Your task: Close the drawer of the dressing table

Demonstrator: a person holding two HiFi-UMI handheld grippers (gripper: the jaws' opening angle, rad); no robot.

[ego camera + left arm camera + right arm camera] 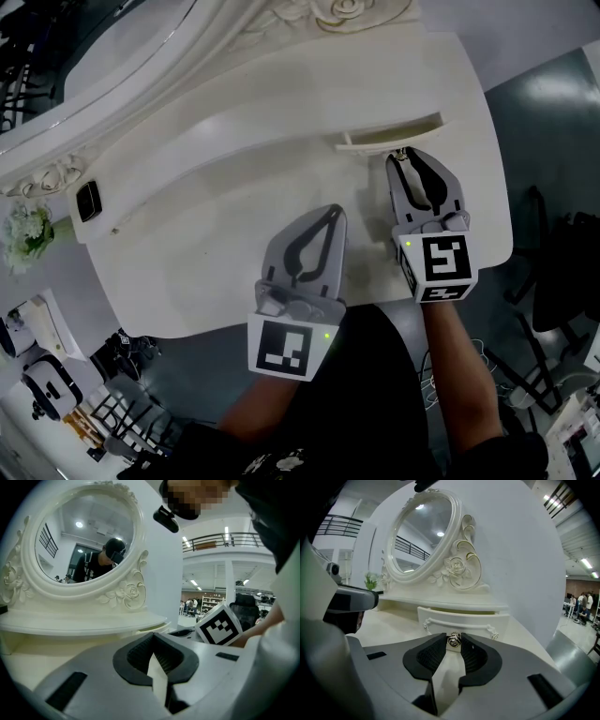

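The white dressing table (234, 234) has a small drawer (389, 139) standing a little way out under its raised shelf on the right. My right gripper (403, 156) reaches to the drawer front, and its jaws are shut on the drawer's small metal knob (453, 640). In the right gripper view the drawer front (461, 619) with its carved trim fills the space just beyond the tips. My left gripper (334, 212) hovers over the bare tabletop to the left of the drawer. Its tips are together and hold nothing (153, 639).
An oval mirror (79, 541) in a carved frame stands at the back of the table. A small black object (87, 199) lies near the table's left end, with white flowers (28, 230) beside it. The table's curved front edge (169, 328) is close to the person's body.
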